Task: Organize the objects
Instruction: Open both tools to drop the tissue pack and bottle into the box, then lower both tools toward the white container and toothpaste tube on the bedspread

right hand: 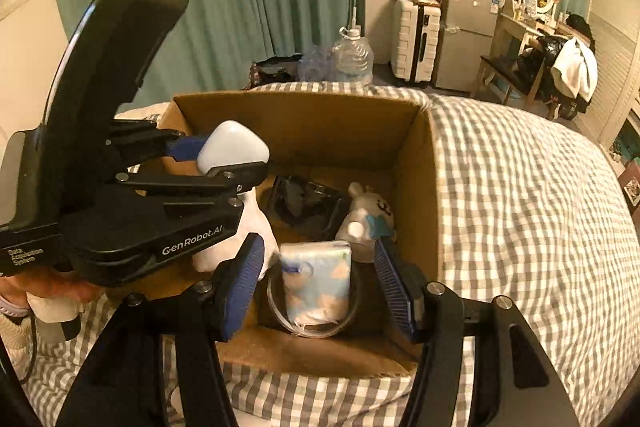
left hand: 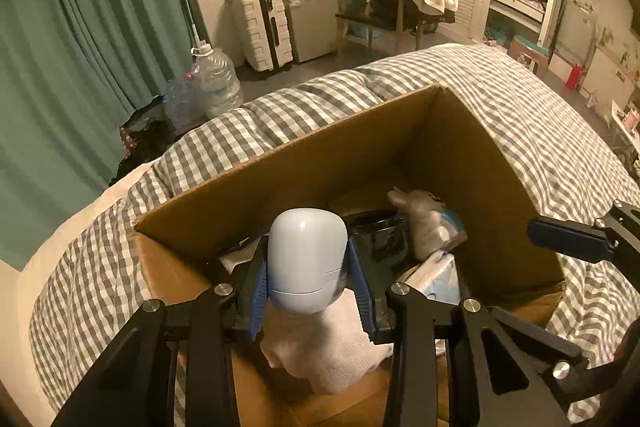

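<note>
Cardboard walls of an open box (left hand: 472, 155) fill most of what I see, the box sitting on a bed with a grey-and-white checked quilt (left hand: 560, 131). My left jaws (left hand: 306, 281) are clamped on a pale blue, rounded case (left hand: 306, 259), its sides pressed by both blue pads, and I hold it above the box's near left part. Below it lies a white cloth (left hand: 332, 351).

My right jaws (right hand: 320, 283) stand apart with nothing between the pads, hovering over the near edge of the box. Straight ahead of them, at twelve o'clock, a light blue printed packet (right hand: 316, 281) rests on a clear round lid (right hand: 280, 311). Just beyond it, toward one o'clock, a small grey plush toy (right hand: 366, 215) leans near the right wall, and at eleven o'clock sits a dark, shiny container (right hand: 306, 205). From the right camera my left jaws and the case appear at ten o'clock, above the box's left side.
</note>
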### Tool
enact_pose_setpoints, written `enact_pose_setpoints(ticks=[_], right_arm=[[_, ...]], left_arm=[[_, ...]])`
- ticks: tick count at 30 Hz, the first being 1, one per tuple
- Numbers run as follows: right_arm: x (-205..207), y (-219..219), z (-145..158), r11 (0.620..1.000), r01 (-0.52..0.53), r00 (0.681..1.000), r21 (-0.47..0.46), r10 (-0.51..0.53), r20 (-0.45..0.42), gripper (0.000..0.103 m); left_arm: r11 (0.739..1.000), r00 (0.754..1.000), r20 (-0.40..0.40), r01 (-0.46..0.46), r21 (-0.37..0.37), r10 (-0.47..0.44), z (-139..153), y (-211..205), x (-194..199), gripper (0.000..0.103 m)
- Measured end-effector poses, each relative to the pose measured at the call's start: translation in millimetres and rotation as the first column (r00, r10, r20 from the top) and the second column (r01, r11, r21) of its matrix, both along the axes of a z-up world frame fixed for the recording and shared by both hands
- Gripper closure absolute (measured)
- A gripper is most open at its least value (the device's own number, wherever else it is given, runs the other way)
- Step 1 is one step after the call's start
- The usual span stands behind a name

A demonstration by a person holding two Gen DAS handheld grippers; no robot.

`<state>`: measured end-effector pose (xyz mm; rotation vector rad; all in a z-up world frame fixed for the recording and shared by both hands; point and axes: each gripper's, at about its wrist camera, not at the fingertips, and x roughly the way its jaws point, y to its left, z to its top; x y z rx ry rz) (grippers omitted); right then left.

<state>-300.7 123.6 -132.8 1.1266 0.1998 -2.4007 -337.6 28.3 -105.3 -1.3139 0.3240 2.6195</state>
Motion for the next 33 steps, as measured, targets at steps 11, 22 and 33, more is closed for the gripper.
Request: enact_pose_setpoints(ticks=[11,22,33], right_arm=[[48.6,15.0,53.5,0.996,0.052,0.986,0.072,-0.040,-0.159,0.022],[111.0,51.8,121.5,0.994,0.094,0.963,0.052,-0.078,-0.258,0.017],[175.5,70.7,147.3,0.999,0.036,0.961,0.015,-0.030,-0.275,0.017]], left_arm=[[0.999,0.997,-0.069,-0.035,-0.004,0.035,48.0,6.1,36.7,0.027],[0.995,0.976,-0.198,-0.097,-0.021,0.091,120.7,21.1,102.2,0.007],[0.985,0.961,-0.218,-0.171,0.010,0.170,139.8,22.0,171.0,0.005]])
